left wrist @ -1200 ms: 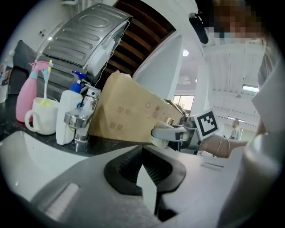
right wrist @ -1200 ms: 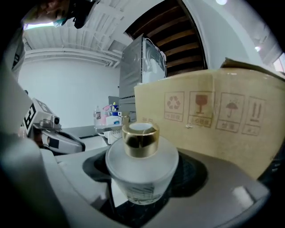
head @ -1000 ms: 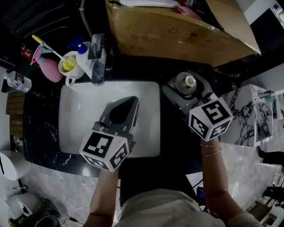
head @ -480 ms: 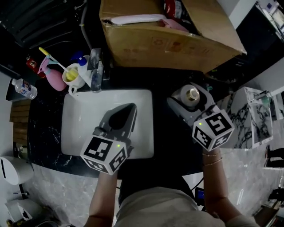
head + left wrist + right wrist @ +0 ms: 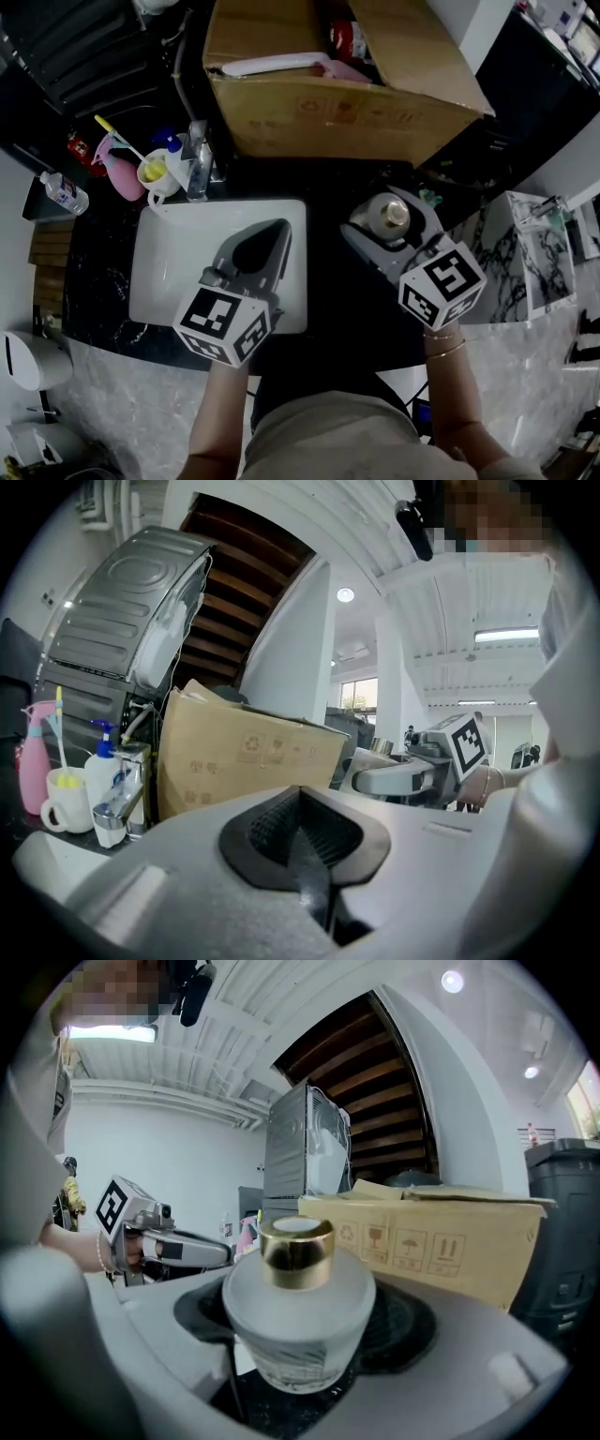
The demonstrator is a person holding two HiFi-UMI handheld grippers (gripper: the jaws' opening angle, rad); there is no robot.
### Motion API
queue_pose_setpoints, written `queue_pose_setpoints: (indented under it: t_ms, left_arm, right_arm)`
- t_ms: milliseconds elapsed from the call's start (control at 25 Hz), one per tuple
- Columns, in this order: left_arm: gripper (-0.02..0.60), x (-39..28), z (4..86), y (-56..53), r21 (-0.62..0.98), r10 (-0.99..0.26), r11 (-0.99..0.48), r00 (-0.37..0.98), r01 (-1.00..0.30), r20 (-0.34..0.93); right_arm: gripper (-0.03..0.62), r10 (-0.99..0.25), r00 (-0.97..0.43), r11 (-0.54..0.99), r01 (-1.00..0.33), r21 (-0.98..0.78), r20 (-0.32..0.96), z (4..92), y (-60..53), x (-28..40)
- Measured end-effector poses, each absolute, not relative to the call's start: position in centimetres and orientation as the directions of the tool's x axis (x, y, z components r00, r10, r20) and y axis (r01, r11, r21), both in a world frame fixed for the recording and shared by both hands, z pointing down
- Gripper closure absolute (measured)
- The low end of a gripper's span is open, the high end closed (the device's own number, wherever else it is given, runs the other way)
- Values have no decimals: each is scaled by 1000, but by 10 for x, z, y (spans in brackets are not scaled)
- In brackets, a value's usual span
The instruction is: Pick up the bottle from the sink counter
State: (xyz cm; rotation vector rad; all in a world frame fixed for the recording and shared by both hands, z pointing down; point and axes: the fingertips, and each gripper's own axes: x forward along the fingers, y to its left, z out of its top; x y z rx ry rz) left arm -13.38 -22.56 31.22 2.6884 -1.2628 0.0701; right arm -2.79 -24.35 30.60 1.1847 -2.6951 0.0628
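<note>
A squat frosted-glass bottle (image 5: 388, 215) with a gold cap sits between the jaws of my right gripper (image 5: 384, 208), right of the basin over the black counter. The right gripper view has the bottle (image 5: 298, 1307) upright, flanked by both dark pads, with the right gripper (image 5: 300, 1358) shut on it; speckled counter shows just beneath its base. My left gripper (image 5: 272, 231) hovers over the white sink basin (image 5: 169, 272), its jaws pressed together and holding nothing. In its own view the left gripper (image 5: 305, 841) points at the cardboard box.
A big open cardboard box (image 5: 328, 103) stands behind the basin. By the faucet (image 5: 197, 159) are a white mug (image 5: 155, 173), a pink spray bottle (image 5: 117, 169) and a blue-topped pump bottle (image 5: 169, 142). A plastic water bottle (image 5: 64, 192) lies far left.
The head camera has shifted, so the whole scene sits lower in the picture. My right gripper with the bottle now stands a little farther from the basin's right edge. The left gripper stays over the basin.
</note>
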Motion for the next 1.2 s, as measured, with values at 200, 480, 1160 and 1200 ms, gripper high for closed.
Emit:
queue_pose_setpoints:
  t_ms: [200,480,1160,1200]
  left_arm:
    - [577,-123,295,-216,119,-764,-629,639,-768,85]
    - [577,-116,286,-205,99,-773,-622,629,-777,85]
    - [577,-106,295,-178,83,-737,-661,666,-746,114]
    - [577,-107,297,-176,84,-738,-659,664,-748,120]
  right_arm:
    - [258,-727,-668,681,-731,47,159,290,-227,-21]
    - [260,-716,-690,696,-718,24,108,278,-205,-17]
    - [259,-657,-747,749,-662,-25,105,290,-182,-19]
    - [259,-654,-748,750,-660,-30,108,292,-181,-20]
